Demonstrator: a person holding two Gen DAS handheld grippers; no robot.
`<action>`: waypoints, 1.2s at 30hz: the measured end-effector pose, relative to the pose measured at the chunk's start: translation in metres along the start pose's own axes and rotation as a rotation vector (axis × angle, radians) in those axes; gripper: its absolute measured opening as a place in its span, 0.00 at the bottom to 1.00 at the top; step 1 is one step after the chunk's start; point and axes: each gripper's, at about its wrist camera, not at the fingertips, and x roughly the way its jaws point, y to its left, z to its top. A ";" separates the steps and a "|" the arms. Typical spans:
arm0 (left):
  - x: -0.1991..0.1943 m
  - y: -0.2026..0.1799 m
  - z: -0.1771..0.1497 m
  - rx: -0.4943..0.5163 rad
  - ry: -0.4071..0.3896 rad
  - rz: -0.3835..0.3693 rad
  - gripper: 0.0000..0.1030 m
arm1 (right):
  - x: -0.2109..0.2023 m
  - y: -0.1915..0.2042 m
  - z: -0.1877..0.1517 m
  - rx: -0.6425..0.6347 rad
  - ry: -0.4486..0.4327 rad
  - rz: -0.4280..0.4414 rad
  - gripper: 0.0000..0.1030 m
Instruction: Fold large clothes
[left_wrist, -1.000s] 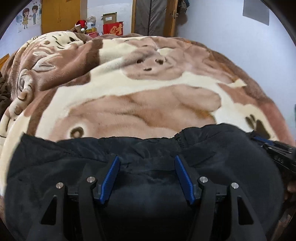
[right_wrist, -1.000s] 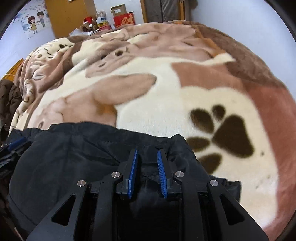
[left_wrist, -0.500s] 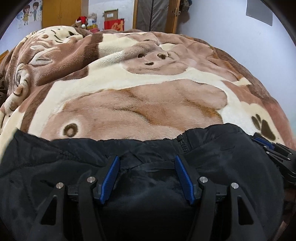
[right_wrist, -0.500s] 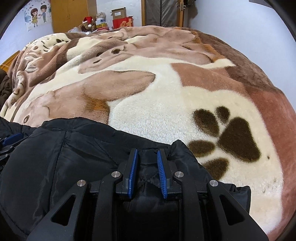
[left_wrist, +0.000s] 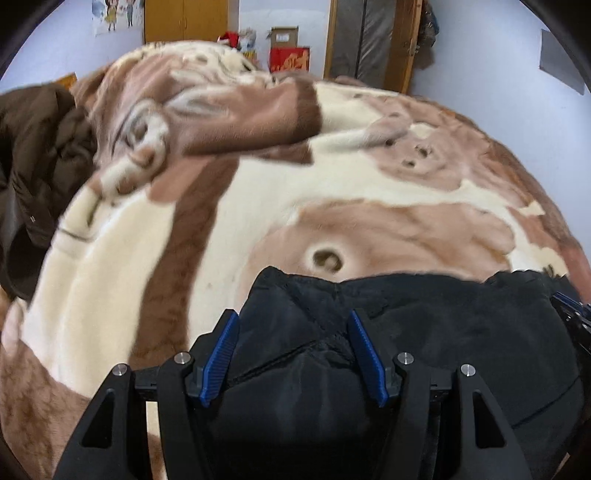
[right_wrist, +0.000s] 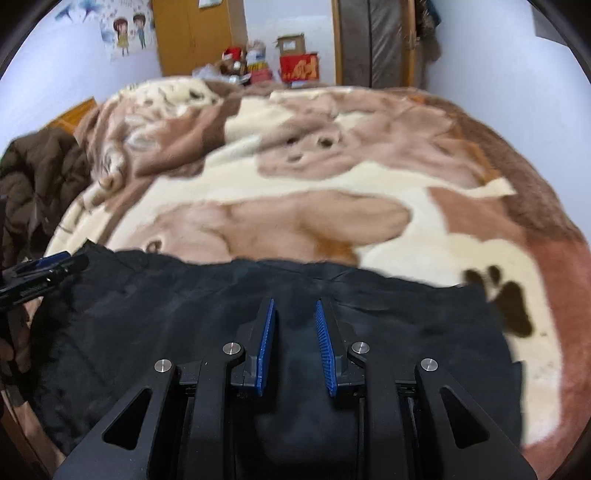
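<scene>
A black padded jacket (left_wrist: 461, 332) lies across the near part of the bed. My left gripper (left_wrist: 293, 317) is shut on a thick bunch of its left corner, and the fabric fills the wide gap between the blue pads. My right gripper (right_wrist: 295, 302) grips the jacket (right_wrist: 147, 314) further right. Its jaws are opening slightly, with black fabric still between the pads. The right wrist view shows the left gripper (right_wrist: 40, 269) at the jacket's far left corner. My right gripper (left_wrist: 569, 306) peeks in at the right edge of the left wrist view.
The bed is covered by a brown and cream animal-print blanket (left_wrist: 369, 184), bunched at the far left. A dark brown coat (left_wrist: 37, 147) is heaped at the bed's left side. Boxes (left_wrist: 290, 55) and a wardrobe stand by the far wall. A hand (right_wrist: 14, 354) shows at the left edge.
Both grippers have swung left over the bed with the jacket. The jacket's left edge now ends at my left gripper, and the brown coat has come into view. The right pads stand a little wider.
</scene>
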 end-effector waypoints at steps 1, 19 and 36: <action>0.010 0.001 -0.005 -0.005 0.009 -0.010 0.63 | 0.009 -0.003 -0.003 0.007 0.010 0.003 0.23; -0.025 0.018 -0.009 -0.090 -0.079 -0.055 0.65 | -0.037 -0.051 -0.008 0.043 -0.110 0.002 0.22; 0.019 0.019 -0.033 -0.102 -0.043 -0.014 0.71 | 0.010 -0.126 -0.048 0.168 -0.040 -0.115 0.22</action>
